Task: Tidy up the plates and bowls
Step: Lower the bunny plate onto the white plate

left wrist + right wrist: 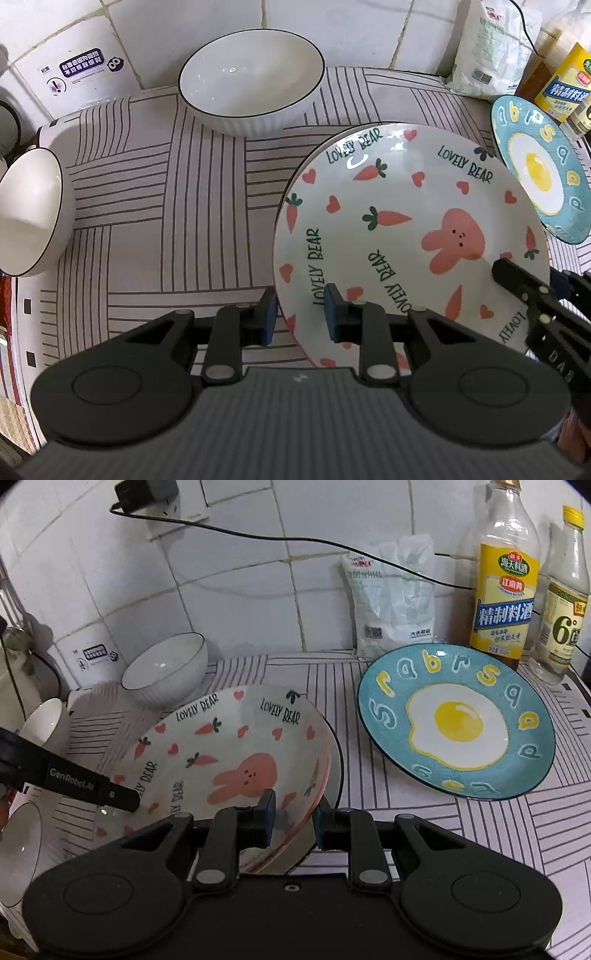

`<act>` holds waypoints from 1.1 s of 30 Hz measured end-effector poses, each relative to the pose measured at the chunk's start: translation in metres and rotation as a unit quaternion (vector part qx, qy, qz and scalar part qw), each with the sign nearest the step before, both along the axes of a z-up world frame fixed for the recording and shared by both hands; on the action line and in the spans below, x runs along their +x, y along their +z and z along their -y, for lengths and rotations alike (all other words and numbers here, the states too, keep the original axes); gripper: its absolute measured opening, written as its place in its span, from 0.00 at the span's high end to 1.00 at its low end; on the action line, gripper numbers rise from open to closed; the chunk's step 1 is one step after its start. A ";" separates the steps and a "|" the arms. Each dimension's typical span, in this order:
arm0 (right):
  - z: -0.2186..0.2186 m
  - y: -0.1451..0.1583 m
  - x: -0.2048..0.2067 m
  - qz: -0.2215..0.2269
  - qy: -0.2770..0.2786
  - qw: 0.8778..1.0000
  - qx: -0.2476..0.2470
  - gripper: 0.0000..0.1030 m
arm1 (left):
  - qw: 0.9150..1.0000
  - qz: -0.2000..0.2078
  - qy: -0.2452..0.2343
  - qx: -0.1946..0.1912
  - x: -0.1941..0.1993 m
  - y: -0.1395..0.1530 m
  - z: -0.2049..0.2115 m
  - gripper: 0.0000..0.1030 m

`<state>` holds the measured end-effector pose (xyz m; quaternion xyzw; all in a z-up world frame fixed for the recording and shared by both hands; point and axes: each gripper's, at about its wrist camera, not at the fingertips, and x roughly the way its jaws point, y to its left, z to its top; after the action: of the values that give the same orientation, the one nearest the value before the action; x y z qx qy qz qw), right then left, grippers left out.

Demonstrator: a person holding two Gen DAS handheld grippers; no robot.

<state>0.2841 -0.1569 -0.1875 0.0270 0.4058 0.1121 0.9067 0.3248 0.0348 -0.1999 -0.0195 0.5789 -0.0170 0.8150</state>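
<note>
A: Risks, left to right?

B: The side bowl (29, 210) lies tipped at the left edge of the left view, so a wide swing that way could knock it. At centre, the bunny plate (406, 206) sits nested on a dark-rimmed plate (332, 786). Both glazes look slick. If only one side bites, the plate probably tilts and slides out, or drags the lower one along. To the right, the egg plate (458, 720) is near, with bottles (502, 590) behind it at upper right. A sideways shove could chip a rim or topple glass.

A: Left gripper (301, 314)?

B: It is at lower centre of its own view, narrowly parted and straddling the bunny plate's left rim. One pad is outside and one is over the inner face. I cannot tell whether the pads actually press.

A: Right gripper (293, 816)?

B: It is also at lower centre of its own view, with a small gap. The near rims of both plates run between the pads. I see daylight beside the pads, so I judge it is holding nothing.

A: So what is the worst case?

B: Lifting now, with the right side loose.
</note>
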 end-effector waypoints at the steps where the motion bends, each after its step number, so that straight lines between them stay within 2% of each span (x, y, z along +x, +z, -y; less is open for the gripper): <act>1: -0.003 0.001 -0.001 0.001 0.003 1.000 -0.012 0.72 | 1.000 -0.001 0.000 0.000 0.001 0.000 0.000 0.76; 5: -0.019 0.004 -0.002 0.002 -0.005 0.998 -0.056 0.64 | 1.000 -0.001 0.005 -0.001 0.002 0.000 -0.001 0.76; 8: -0.026 0.006 -0.003 -0.001 -0.023 0.997 -0.079 0.62 | 1.000 -0.002 0.004 0.002 0.001 0.000 0.002 0.77; 11: -0.039 0.003 -0.005 -0.007 -0.037 0.990 -0.135 0.63 | 1.000 0.006 0.001 0.007 -0.001 0.001 0.003 0.77; 15: -0.043 -0.005 -0.011 0.009 -0.041 0.987 -0.157 0.62 | 1.000 0.004 0.005 -0.003 -0.002 0.002 0.000 0.78; 19: -0.040 -0.006 -0.018 0.020 -0.036 0.989 -0.145 0.63 | 1.000 -0.004 0.008 -0.028 -0.006 0.011 -0.007 0.79; 23: -0.024 0.006 -0.033 0.033 -0.041 0.992 -0.117 0.63 | 1.000 0.010 -0.009 -0.024 -0.016 0.032 -0.003 0.79; 27: -0.007 0.020 -0.045 0.040 -0.054 0.988 -0.138 0.56 | 0.999 0.025 -0.024 -0.019 -0.030 0.053 0.005 0.78; 30: 0.015 0.034 -0.055 0.049 -0.061 0.990 -0.117 0.49 | 0.999 0.035 -0.034 -0.022 -0.039 0.068 0.010 0.78; 33: 0.027 0.046 -0.066 0.074 -0.054 0.989 -0.117 0.45 | 0.998 0.042 -0.039 -0.024 -0.048 0.079 0.015 0.75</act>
<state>0.2178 -0.1835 -0.1412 -0.0654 0.3460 0.0169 0.9358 0.2770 0.0198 -0.1206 -0.0154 0.5439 -0.0637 0.8366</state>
